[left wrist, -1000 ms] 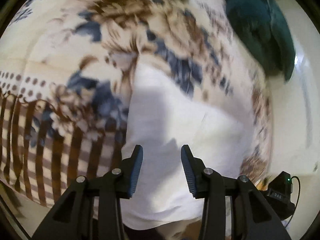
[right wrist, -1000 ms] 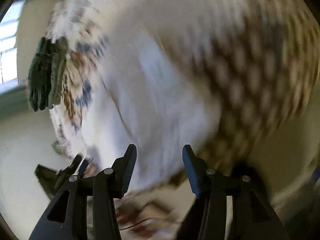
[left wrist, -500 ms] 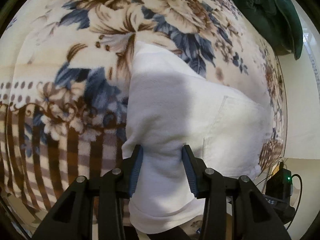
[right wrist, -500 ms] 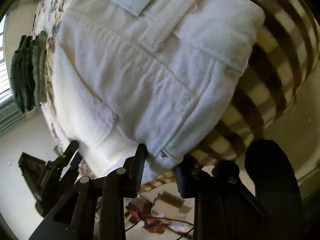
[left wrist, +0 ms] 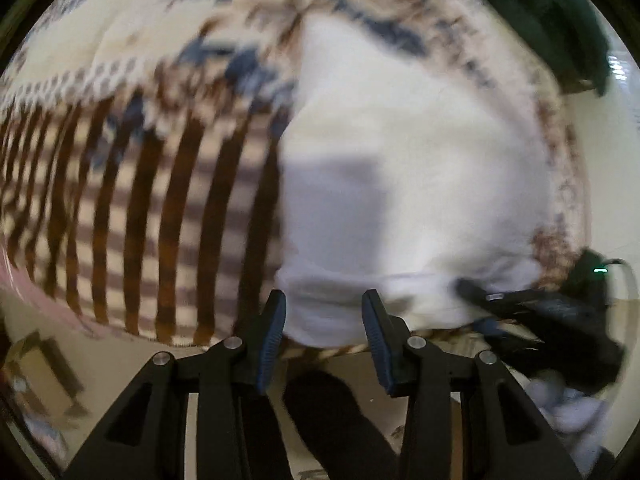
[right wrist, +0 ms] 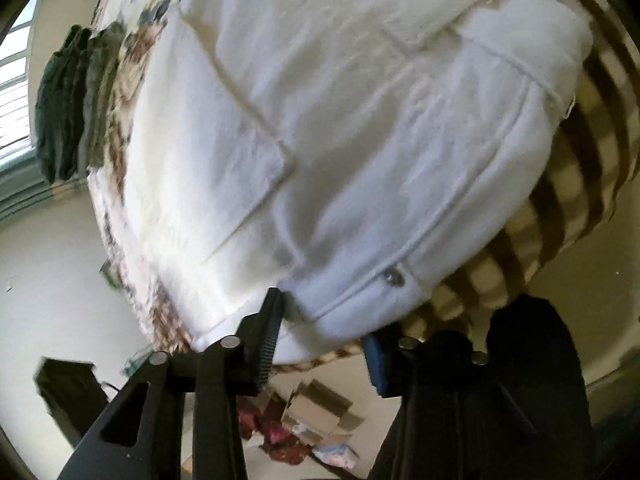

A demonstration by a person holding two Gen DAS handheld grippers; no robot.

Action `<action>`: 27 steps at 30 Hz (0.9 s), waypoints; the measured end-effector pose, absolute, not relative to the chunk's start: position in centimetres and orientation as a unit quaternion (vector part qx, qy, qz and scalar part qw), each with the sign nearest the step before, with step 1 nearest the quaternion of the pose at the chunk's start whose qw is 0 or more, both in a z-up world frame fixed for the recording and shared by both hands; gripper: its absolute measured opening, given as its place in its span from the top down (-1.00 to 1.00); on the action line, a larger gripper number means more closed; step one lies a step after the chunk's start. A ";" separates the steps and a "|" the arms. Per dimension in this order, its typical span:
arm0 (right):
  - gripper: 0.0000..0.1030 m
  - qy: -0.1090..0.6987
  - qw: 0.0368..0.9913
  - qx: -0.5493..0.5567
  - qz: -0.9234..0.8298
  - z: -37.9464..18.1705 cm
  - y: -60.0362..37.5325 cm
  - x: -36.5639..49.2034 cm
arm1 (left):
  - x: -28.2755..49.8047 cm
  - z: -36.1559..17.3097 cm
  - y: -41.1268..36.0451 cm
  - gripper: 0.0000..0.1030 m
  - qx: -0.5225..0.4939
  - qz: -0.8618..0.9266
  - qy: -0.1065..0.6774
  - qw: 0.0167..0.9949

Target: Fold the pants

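White pants (left wrist: 400,184) lie folded on a floral and striped blanket (left wrist: 140,184), near its front edge. In the right wrist view the pants (right wrist: 320,140) show a back pocket, the waistband and a metal rivet. My left gripper (left wrist: 323,332) is open and empty, its jaws just off the near edge of the pants. My right gripper (right wrist: 324,340) is open, with the waistband corner of the pants lying between its jaws. The left view is blurred by motion.
A dark green folded garment (left wrist: 552,12) lies at the far side of the blanket; it also shows in the right wrist view (right wrist: 76,104). A black device with a green light (left wrist: 596,276) sits right. Cardboard and clutter (right wrist: 308,424) lie on the floor below.
My left gripper has pulled back off the pants and now stands clear of their near edge. My right gripper's jaws have opened wider at the waistband corner.
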State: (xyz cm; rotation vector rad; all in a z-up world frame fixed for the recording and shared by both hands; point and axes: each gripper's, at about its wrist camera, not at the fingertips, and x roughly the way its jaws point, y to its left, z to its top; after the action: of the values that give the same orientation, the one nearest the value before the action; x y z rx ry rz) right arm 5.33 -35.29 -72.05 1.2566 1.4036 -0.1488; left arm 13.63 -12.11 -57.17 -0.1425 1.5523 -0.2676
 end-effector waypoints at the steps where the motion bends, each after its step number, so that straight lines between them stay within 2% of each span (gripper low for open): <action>1: 0.36 0.603 0.582 0.540 -0.070 -72.2 -35.3 5.2 | 13.7 -58.0 -11.8 0.23 -0.078 -0.115 0.701 0.699; 5: 0.42 0.598 0.589 0.537 -0.085 -72.1 -36.8 4.3 | 14.4 -60.0 -10.6 0.22 -0.131 -0.109 0.711 0.683; 7: 0.41 0.593 0.576 0.556 -0.086 -72.7 -38.1 3.8 | 14.5 -60.3 -10.1 0.13 -0.140 -0.112 0.713 0.678; 10: 0.41 0.595 0.572 0.559 -0.084 -73.5 -40.1 3.7 | 14.3 -60.7 -9.5 0.11 -0.158 -0.118 0.715 0.671; 14: 0.36 0.616 0.576 0.535 -0.044 -72.5 -39.8 4.3 | 14.0 -59.0 -9.1 0.11 -0.155 -0.115 0.714 0.674; 16: 0.24 0.613 0.590 0.526 -0.017 -71.0 -40.1 4.2 | 13.6 -57.2 -8.4 0.16 -0.166 -0.118 0.702 0.683; 18: -0.24 0.598 0.605 0.525 -0.023 -70.3 -40.9 3.5 | 13.5 -55.4 -8.3 0.14 -0.179 -0.119 0.679 0.702; 20: -0.32 0.576 0.615 0.538 -0.022 -70.5 -41.9 2.5 | 13.9 -54.8 -8.6 -0.07 -0.186 -0.129 0.663 0.714; 21: -0.33 0.563 0.615 0.551 -0.017 -71.2 -42.3 2.2 | 14.3 -55.1 -8.9 -0.26 -0.185 -0.132 0.659 0.717; 22: -0.33 0.551 0.616 0.563 -0.011 -71.7 -42.3 2.1 | 14.8 -55.6 -9.3 -0.34 -0.182 -0.132 0.660 0.717; 25: -0.33 0.519 0.616 0.593 0.013 -73.8 -42.2 2.7 | 16.4 -58.0 -10.7 -0.34 -0.160 -0.126 0.665 0.719; 27: -0.45 0.505 0.627 0.593 0.017 -74.8 -41.6 3.2 | 17.3 -59.2 -11.3 -0.34 -0.155 -0.128 0.667 0.717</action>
State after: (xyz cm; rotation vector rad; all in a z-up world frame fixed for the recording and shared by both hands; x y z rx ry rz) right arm 3.18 -41.62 -74.78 1.3601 1.1576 0.0393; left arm 17.28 -11.31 -59.20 -0.3434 1.4764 -0.2833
